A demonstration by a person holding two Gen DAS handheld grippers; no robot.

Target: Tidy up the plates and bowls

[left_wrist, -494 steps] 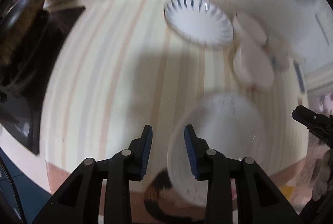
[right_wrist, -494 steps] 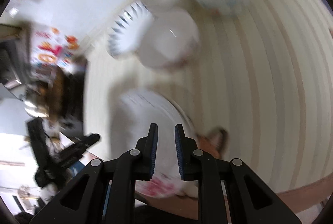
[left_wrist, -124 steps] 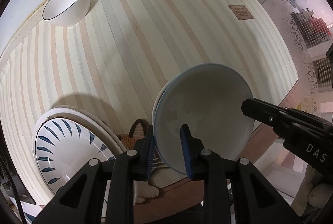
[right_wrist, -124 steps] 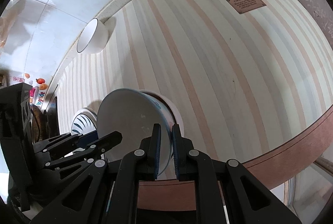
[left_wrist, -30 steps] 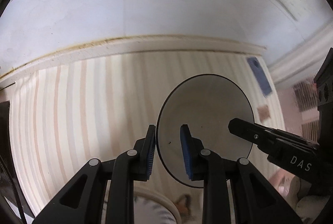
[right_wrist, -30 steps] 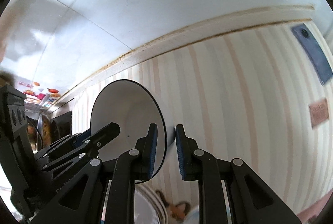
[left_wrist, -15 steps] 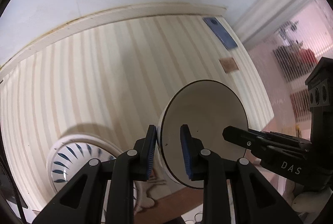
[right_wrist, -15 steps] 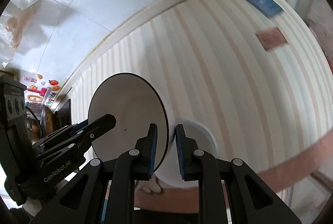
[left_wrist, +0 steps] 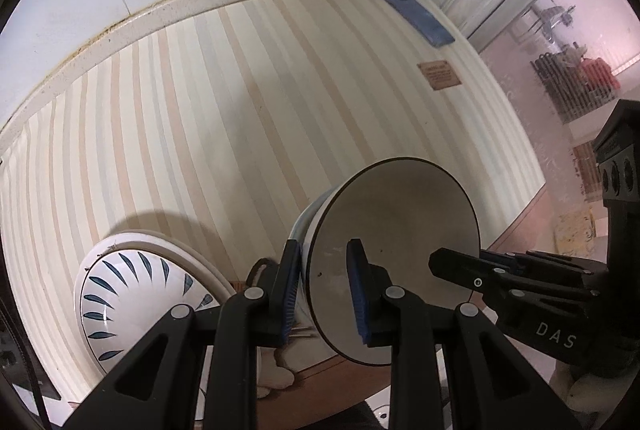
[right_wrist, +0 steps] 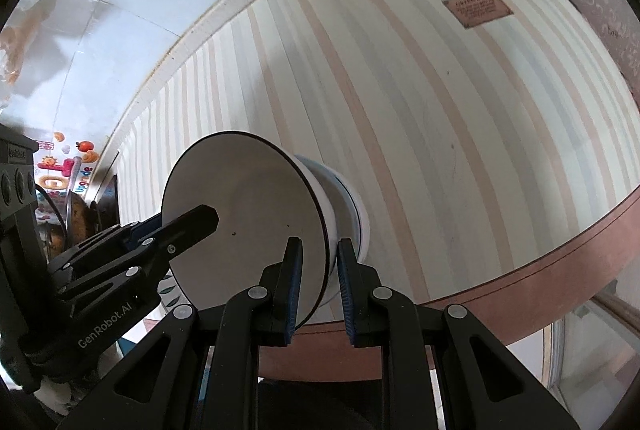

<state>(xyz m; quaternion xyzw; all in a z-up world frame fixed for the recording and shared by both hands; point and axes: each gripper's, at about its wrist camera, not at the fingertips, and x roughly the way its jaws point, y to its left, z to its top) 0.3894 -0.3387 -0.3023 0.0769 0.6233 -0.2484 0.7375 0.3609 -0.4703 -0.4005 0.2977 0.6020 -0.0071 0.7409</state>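
Both tongs clamp one rim: the left gripper [left_wrist: 323,290] and right gripper [right_wrist: 318,284] each pinch opposite edges of the white black-rimmed ceramic bowl [left_wrist: 394,254]. A second ago it was held high before the wall; now it sits low, nesting into the blue-rimmed white bowl [right_wrist: 346,200] at the near edge of the striped tabletop [left_wrist: 224,118], right of the blue-leaf patterned plate [left_wrist: 132,294]. Stacking looks nearly done. Both grippers reach forward, tilted downward.
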